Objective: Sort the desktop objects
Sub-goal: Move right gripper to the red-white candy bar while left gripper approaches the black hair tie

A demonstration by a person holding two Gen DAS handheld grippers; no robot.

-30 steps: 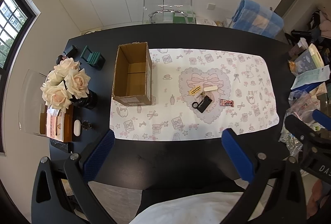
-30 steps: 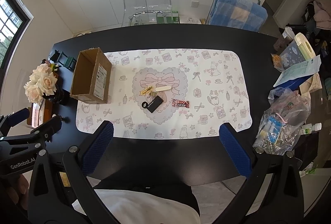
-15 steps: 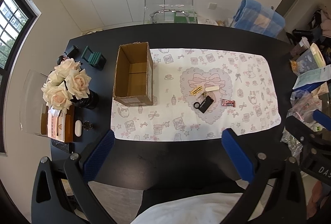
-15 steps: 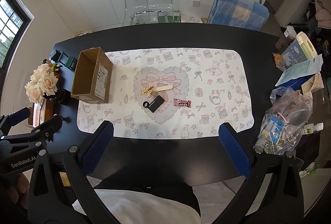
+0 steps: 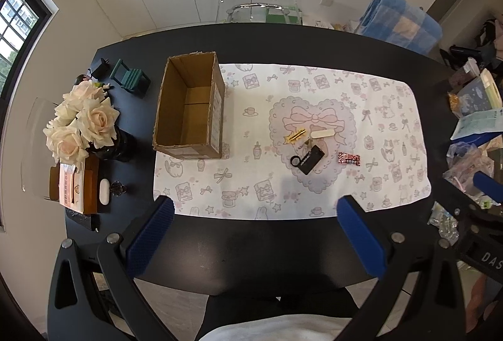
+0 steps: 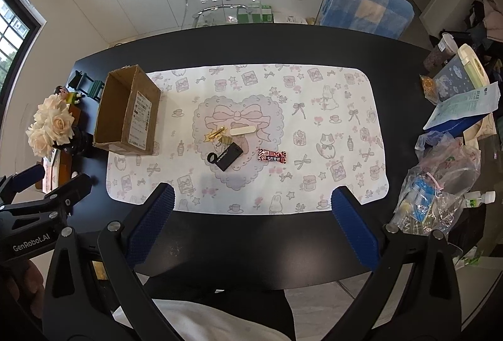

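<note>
Desktop objects, a black fob (image 6: 225, 156), candy bar (image 6: 272, 156), gold clip (image 6: 216, 134) and pale stick (image 6: 242, 130), sit clustered on the heart of the printed mat (image 6: 345, 133), well right of the empty cardboard box (image 5: 188, 108). Best bet: take the isolated candy bar first, come straight down with fingers across its short side, since the fob, clip and stick nearly touch. Left gripper (image 5: 256, 234) and right gripper (image 6: 251, 227) both hover high over the near table edge (image 5: 251, 253), jaws spread wide, holding nothing.
</note>
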